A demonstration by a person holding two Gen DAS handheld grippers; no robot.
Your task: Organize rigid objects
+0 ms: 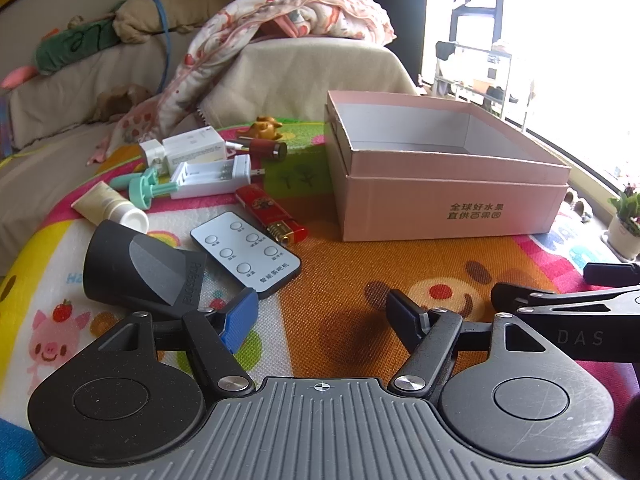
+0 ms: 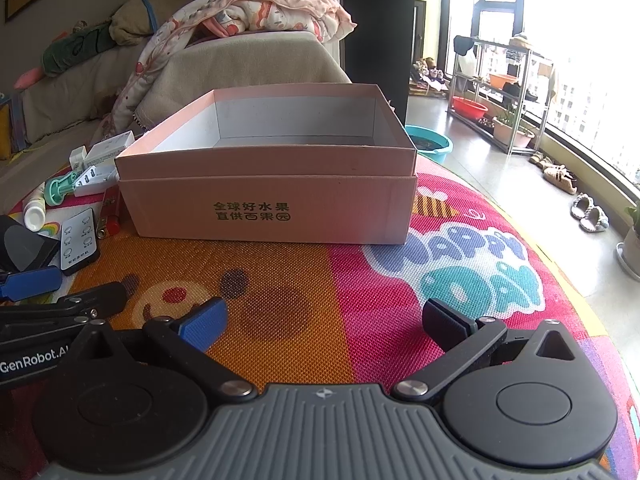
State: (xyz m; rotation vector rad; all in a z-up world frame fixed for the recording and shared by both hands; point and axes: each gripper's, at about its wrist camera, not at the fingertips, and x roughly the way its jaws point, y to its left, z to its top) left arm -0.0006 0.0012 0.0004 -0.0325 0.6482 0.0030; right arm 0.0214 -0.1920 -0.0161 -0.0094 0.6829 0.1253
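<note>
- The left gripper (image 1: 322,314), with one blue pad and one black pad, hangs over the bright cartoon play mat (image 1: 352,272) with its jaws wide apart and nothing between them
- The right gripper (image 2: 326,320) is just beside it over the same mat, and its jaws are spread wide too, holding nothing
- A big pink cardboard box (image 1: 448,196) with white inside walls sits on the mat ahead of both grippers, and no things can be seen in it
- A pile of small things lies to the left of the box
- A black plastic hair dryer nozzle (image 1: 140,268) lies nearest, just by the blue pad of the left gripper
- A flat white remote control (image 1: 245,253) with round buttons lies just beside the nozzle
- A red lighter (image 1: 272,216) lies between the remote and the box
- Farther back are a white battery charger (image 1: 212,178), a cream tube with a white cap (image 1: 110,210), a green plastic tool (image 1: 146,192), a white plug (image 1: 188,148) and a dark red tube (image 1: 266,148)
</note>
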